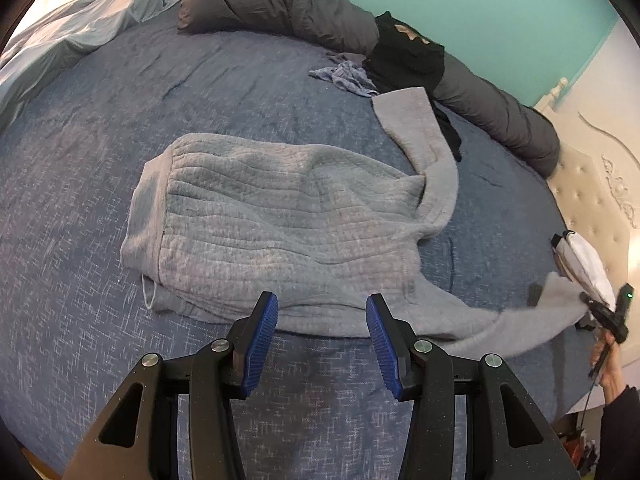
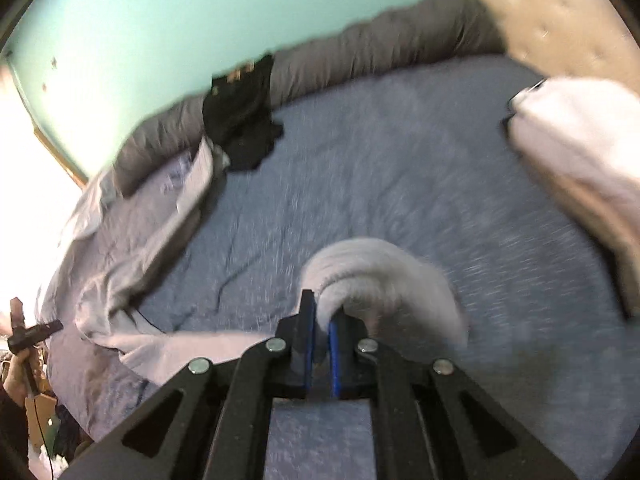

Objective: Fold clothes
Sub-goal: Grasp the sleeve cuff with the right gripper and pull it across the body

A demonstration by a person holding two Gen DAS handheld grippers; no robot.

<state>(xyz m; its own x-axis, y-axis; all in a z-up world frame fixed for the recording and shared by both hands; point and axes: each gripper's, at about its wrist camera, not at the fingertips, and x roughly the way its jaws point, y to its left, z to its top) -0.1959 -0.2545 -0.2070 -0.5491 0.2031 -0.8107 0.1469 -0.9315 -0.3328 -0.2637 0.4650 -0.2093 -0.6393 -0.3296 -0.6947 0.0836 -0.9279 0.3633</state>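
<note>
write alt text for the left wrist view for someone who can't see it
A grey sweater lies spread on a blue bedspread, with the open left gripper hovering at its near hem. At far right the right gripper pulls one sleeve outward; dark bolsters and a black garment line the back.

One grey sweater (image 1: 280, 216), one black garment (image 1: 406, 54), two claws (image 1: 322, 344).

The left tool (image 1: 322, 322) has black speckled linkage arms with round silver screws at the joints and ribbed blue pads (image 1: 262, 344). The right tool (image 2: 322, 332) matches (blue pads again). Bare skin shows on the hand (image 1: 610, 368), above a dark sleeve (image 1: 622, 404).
</note>
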